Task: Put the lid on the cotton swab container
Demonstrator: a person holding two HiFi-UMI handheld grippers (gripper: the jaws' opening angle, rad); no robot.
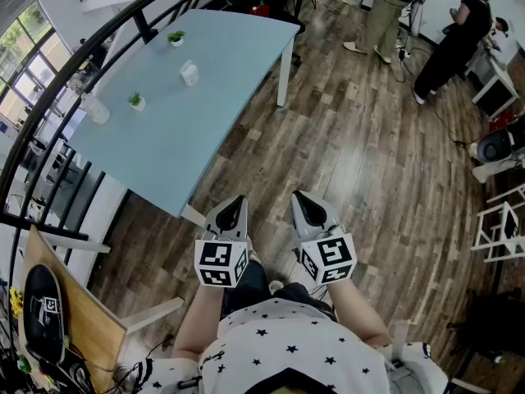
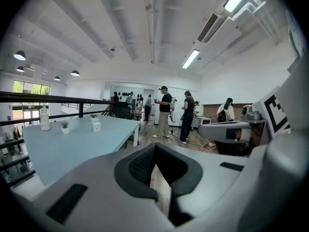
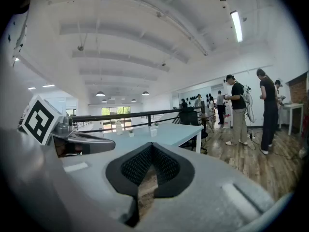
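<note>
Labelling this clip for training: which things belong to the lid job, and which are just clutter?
Job: small white container on the table, probably the swab container; left gripper; right gripper, both shut, empty.
Clutter: potted plants; clear bottle.

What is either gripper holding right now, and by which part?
Nothing is held. The left gripper and right gripper are both shut and empty, over the wooden floor, short of the light blue table.
</note>
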